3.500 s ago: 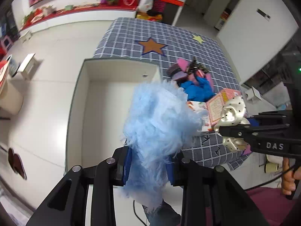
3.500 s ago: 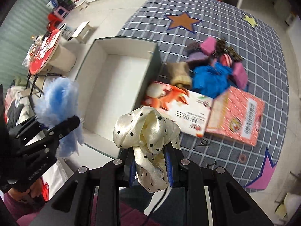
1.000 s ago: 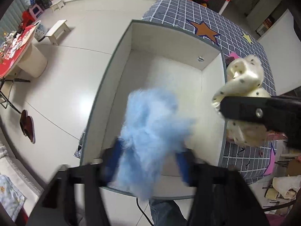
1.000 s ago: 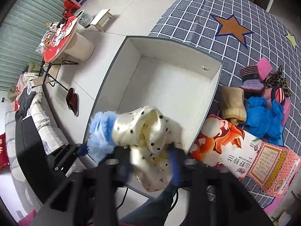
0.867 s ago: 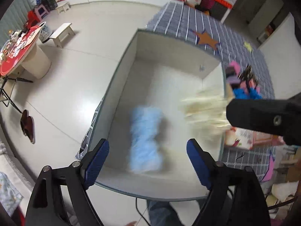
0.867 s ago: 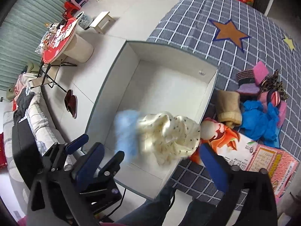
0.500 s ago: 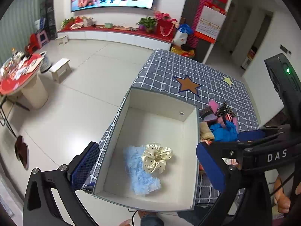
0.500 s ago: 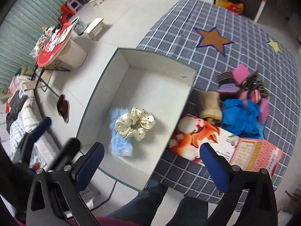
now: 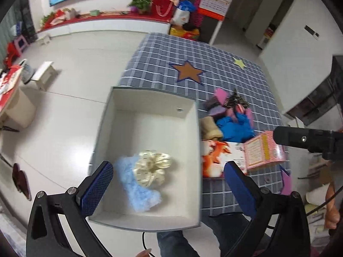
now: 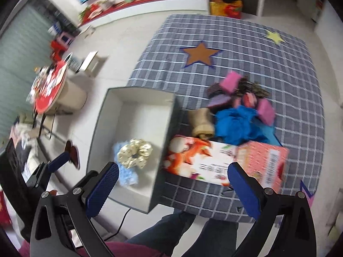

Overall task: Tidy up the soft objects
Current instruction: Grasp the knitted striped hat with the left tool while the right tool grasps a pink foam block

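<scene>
A white open box (image 9: 150, 126) (image 10: 137, 120) stands at the table's near left edge. In it lie a fluffy light-blue scrunchie (image 9: 137, 192) (image 10: 126, 175) and a cream polka-dot scrunchie (image 9: 153, 168) (image 10: 135, 153) on top of it. My left gripper (image 9: 169, 184) is open and empty, high above the box. My right gripper (image 10: 171, 184) is open and empty above the box's right wall. To the right of the box lies a pile of soft things: a tan roll (image 9: 211, 128) (image 10: 202, 125), a blue cloth (image 9: 234, 126) (image 10: 238, 124), pink and purple pieces (image 10: 230, 80).
A grey checked tablecloth (image 9: 193, 55) (image 10: 278, 68) with star patches covers the table. An orange-and-white packet (image 9: 220, 156) (image 10: 197, 158) and a pink carton (image 9: 264, 152) (image 10: 263, 160) lie near the front edge. The right gripper's body (image 9: 310, 139) shows in the left wrist view.
Both grippers opened and dropped the two scrunchies into the box, then rose and pulled back. The scrunchies now rest on the box floor.
</scene>
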The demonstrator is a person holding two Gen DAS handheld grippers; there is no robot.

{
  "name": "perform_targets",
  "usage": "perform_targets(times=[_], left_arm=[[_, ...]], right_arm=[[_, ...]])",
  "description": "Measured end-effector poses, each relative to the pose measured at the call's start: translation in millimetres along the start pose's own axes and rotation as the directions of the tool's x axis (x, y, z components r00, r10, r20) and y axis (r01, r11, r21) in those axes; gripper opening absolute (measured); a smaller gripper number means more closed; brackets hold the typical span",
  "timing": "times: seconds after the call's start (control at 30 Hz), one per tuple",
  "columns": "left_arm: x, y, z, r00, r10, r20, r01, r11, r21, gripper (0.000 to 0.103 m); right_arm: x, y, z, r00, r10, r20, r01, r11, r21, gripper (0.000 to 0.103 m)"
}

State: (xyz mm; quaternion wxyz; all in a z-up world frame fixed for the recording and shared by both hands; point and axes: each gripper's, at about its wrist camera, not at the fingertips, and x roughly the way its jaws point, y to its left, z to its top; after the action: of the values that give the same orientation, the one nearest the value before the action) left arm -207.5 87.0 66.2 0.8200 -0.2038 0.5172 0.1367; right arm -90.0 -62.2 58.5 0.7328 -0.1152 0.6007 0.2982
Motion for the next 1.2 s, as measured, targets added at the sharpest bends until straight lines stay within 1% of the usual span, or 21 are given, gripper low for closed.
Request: perform_targets(times=[0.13,0.27,0.37,0.53,0.67,0.77,0.93,1.1,1.2], left_arm=[[8.8,-17.6,5.9,0.999,0.009,-0.031,-0.007,0.998,0.057,0.103],[15.6,-30.7,17.3,0.998,0.038,-0.044,-0.033,0.994,0.108,0.103],[20.3,-34.3,31.5,0.998,0.048,-0.049,-0.042,0.993,0.114,0.103],[31.1,-37.6,54.8,0.996,0.079,-0.048,-0.072,0.99,0.12,0.103],[49.9,-47.7,69.2,0.993,0.084,-0.085,-0.073,0.989,0.127,0.103],[64.0,-61.5,78.0,0.992,0.087,-0.089,-0.074,0.986,0.149,0.103],[99.5,-82.1,92.7,0.985,0.096,-0.141,-0.073,0.984,0.161,0.103],[135.8,-107.9,115.3,0.978,0.098,-0.186,-0.06,0.978,0.197,0.103],[164.9,-125.8,130.2,0.969,0.106,-0.225,-0.054,0.972,0.23,0.103]], right_arm=[[-6.3,-34.0,-5.8,1.0,-0.004,0.0,0.004,0.996,0.091,0.102],[-12.8,-71.9,-5.1,1.0,-0.028,-0.003,0.028,0.986,0.166,0.102],[-17.6,-98.7,0.1,0.999,-0.045,0.0,0.044,0.978,0.204,0.102],[-21.4,-143.2,12.4,0.996,-0.088,-0.021,0.09,0.958,0.272,0.102],[-15.0,-173.9,18.9,0.995,-0.094,-0.044,0.103,0.949,0.299,0.102],[-2.8,-193.0,23.1,0.992,-0.095,-0.079,0.115,0.945,0.307,0.102],[32.2,-214.4,34.7,0.983,-0.084,-0.161,0.129,0.946,0.299,0.102],[66.5,-221.8,59.3,0.973,-0.072,-0.218,0.126,0.961,0.245,0.102],[87.9,-225.8,76.2,0.968,-0.072,-0.242,0.124,0.97,0.208,0.102]])
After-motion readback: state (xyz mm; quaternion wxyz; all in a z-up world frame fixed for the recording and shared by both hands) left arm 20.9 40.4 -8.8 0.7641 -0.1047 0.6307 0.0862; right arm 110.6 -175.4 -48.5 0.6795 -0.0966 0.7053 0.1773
